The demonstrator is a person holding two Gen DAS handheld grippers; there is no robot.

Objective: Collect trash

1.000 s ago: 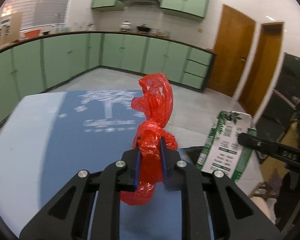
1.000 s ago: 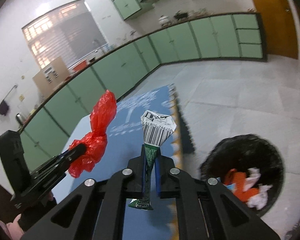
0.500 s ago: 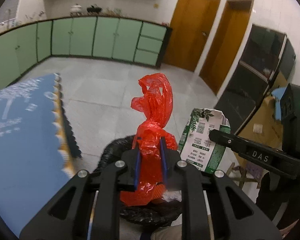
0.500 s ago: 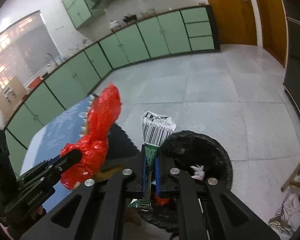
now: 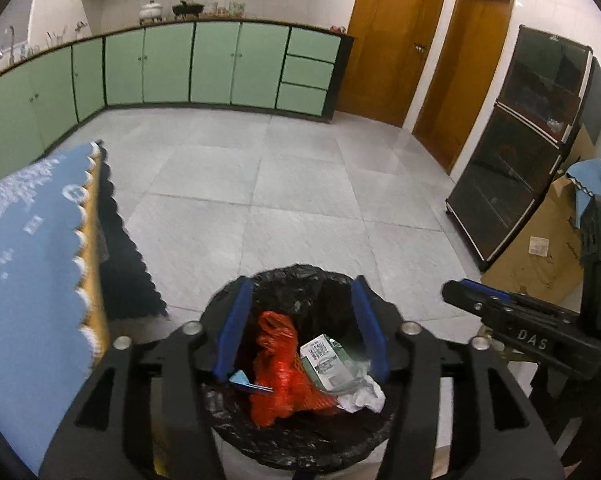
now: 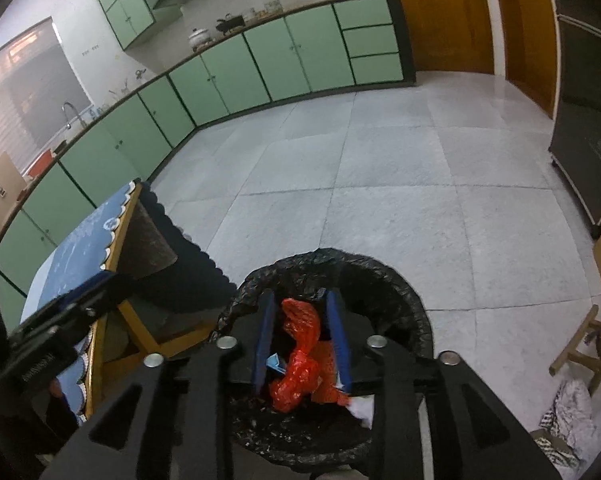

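The left gripper (image 5: 302, 332) hangs over the round bin lined with a black plastic bag (image 5: 300, 276), its blue-padded jaws having just been opening; they stand wide apart with nothing between them. Directly below, inside the bin, lie the crumpled red plastic bag (image 5: 278, 376) and, touching its right side, the green-and-white carton (image 5: 326, 362), with white crumpled paper (image 5: 364, 398) just beyond. The right gripper (image 6: 300, 336) hovers over the same bin, its jaws also having just been opening, moderately parted and empty; the red bag shows beneath the gap. To the left of both grippers, the scalloped edge of the blue tablecloth (image 5: 24, 280) on a wooden table comes close to the bin's rim. Ahead, pale grey floor tiles (image 5: 300, 184) stretch open to the green cabinets (image 5: 220, 64). On the right stand a black cabinet (image 5: 528, 140) and a cardboard box (image 5: 540, 248).
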